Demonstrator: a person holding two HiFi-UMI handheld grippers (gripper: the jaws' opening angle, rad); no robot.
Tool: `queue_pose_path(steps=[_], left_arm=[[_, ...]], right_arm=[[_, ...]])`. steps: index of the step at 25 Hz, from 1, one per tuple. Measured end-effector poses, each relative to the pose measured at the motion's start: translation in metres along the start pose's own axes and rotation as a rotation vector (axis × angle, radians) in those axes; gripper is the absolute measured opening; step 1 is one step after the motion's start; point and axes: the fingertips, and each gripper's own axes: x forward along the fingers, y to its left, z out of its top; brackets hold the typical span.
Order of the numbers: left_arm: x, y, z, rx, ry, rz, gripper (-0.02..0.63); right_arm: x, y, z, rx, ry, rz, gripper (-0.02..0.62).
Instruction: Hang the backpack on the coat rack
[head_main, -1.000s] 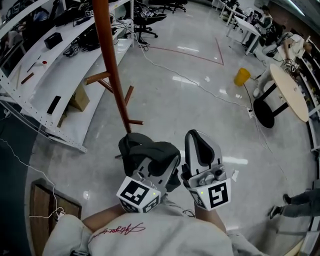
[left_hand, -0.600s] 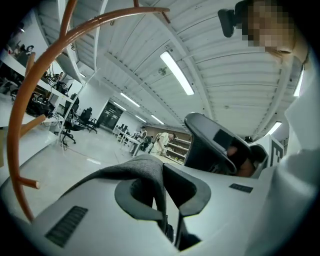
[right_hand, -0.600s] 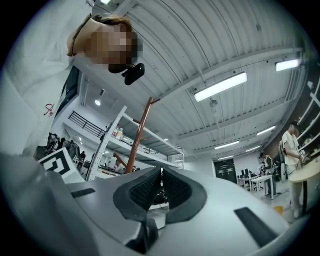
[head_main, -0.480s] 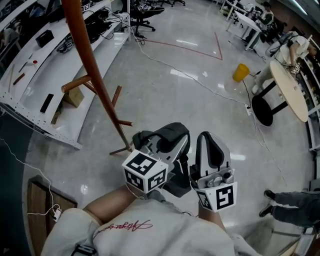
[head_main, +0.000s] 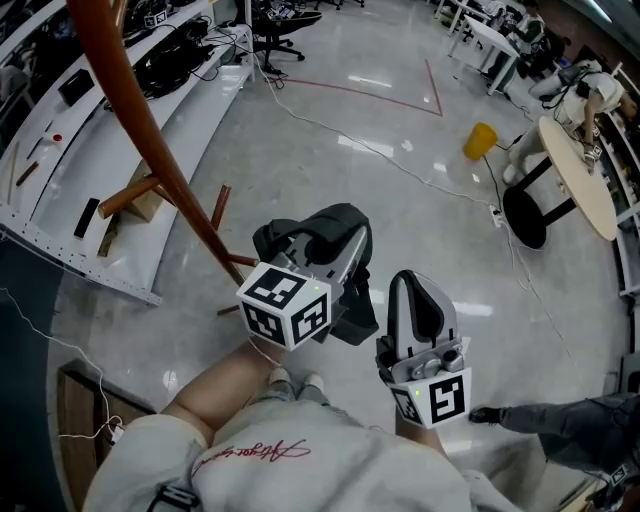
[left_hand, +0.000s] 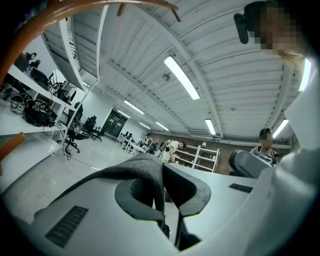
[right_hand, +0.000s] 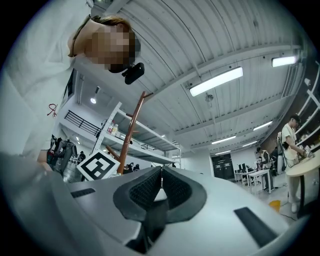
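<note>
The left claw (left_hand: 162, 172) is clenched on a fold of the dark grey backpack (head_main: 340, 228), which sits bunched over its jaws. The right claw (right_hand: 161, 176) is clenched on nothing. Near the backpack leans the reddish-brown coat rack (head_main: 150, 150). Far off stands a yellow bin (head_main: 481, 141); its contents cannot be made out.

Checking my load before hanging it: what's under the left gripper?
The dark backpack hangs there, its grey strap pinched by the left gripper. The gripper covers most of it.

Grey sweatshirt (head_main: 330, 480), red script (head_main: 255, 455); white hand-held grippers (left_hand: 162, 170) (right_hand: 161, 172) bear black-and-white marker cubes (head_main: 285, 305).
</note>
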Motion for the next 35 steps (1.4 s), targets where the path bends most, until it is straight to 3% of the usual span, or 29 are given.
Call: queue_pose_path(steps=[7, 14, 17, 22, 35], left_arm=[[0.034, 0.068, 0.033, 0.0, -0.012, 0.079, 0.043], [0.022, 0.126, 0.076, 0.028, -0.088, 0.191, 0.043], [0.02, 0.141, 0.079, 0.039, -0.08, 0.217, 0.043], [0.024, 0.166, 0.079, -0.01, -0.068, 0.256, 0.043], [-0.017, 0.16, 0.08, 0.042, -0.141, 0.333, 0.043]], right_arm=[[0.021, 0.001, -0.017, 0.03, 0.034, 0.032, 0.021], [0.042, 0.002, -0.03, 0.053, 0.054, 0.057, 0.021], [0.049, 0.006, -0.036, 0.065, 0.06, 0.068, 0.021], [0.056, 0.013, -0.043, 0.084, 0.076, 0.09, 0.021], [0.064, 0.022, -0.054, 0.117, 0.097, 0.112, 0.021]])
